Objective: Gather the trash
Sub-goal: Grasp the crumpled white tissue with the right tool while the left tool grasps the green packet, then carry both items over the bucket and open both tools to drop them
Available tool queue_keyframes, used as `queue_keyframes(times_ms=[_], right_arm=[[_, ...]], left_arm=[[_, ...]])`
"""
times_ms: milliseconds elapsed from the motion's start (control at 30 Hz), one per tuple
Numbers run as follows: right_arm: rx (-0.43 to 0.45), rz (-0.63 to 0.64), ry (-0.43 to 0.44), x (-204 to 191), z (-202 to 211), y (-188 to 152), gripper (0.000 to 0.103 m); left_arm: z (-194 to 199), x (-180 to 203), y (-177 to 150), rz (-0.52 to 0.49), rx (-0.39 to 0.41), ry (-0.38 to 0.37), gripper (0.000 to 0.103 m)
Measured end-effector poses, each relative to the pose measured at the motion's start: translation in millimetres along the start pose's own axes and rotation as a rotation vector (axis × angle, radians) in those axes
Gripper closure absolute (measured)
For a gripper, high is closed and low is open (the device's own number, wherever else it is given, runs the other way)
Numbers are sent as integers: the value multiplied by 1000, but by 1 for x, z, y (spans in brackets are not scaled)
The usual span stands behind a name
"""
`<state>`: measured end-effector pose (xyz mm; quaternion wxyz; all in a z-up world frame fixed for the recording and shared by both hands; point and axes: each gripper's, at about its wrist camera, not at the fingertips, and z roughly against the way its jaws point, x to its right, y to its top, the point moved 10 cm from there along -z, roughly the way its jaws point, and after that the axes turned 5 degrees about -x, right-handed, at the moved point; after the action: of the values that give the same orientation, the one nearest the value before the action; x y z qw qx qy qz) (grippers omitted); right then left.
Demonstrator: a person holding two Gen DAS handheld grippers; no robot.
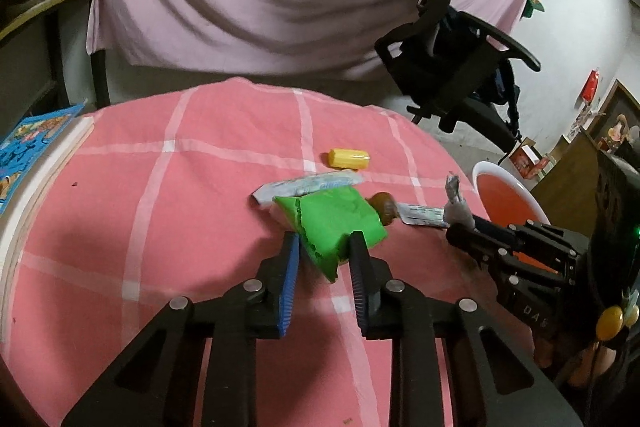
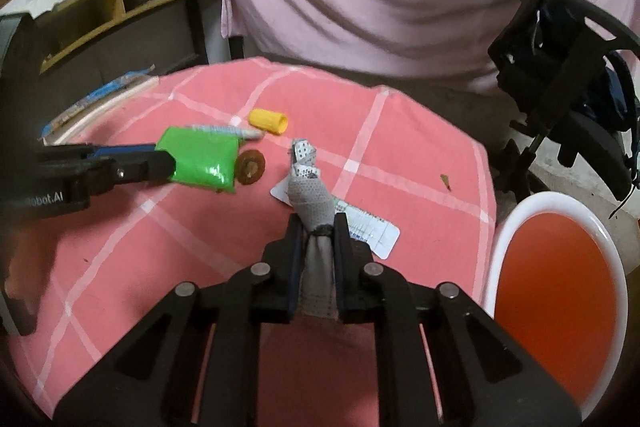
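In the left wrist view, the left hand-held gripper point(image 1: 326, 247) stands around the near end of the green wrapper point(image 1: 340, 223) at mid-worktop, jaws touching its sides, seemingly gripping it; the yellow cap point(image 1: 348, 159), a long white sachet point(image 1: 308, 185) and a brown disc point(image 1: 384, 207) lie beyond it, uncollected. In the right wrist view, the right hand-held gripper point(image 2: 318, 227) is clamped on a grey crumpled wrapper point(image 2: 314, 201) over a white card point(image 2: 376, 233), with the white bin point(image 2: 516, 227) near right, apparently empty. I judge 2 pieces held, none binned, 4 left.
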<state>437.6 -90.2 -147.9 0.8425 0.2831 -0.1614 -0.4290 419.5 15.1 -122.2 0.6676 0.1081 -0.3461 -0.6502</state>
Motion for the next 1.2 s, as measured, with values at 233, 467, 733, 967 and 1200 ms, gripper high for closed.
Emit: queue_keyframes(times_ms=[233,467,733,967,1200], right_arm=[[147,-18,-4,-1,31,7,75],[270,-75,-2,10,58,9,74],[465,-128,-107,40,111,12,74],[625,-211,-238,81,162,1,74],[625,-320,-326,132,180,-22,74]], left_arm=[[26,25,-8,-82,117,17,86],[48,53,-12,-172,236,83,88],[78,98,12,-217,439,51,88],[85,163,26,-314,571,-20,88],[51,233,29,-401,537,-119,88]])
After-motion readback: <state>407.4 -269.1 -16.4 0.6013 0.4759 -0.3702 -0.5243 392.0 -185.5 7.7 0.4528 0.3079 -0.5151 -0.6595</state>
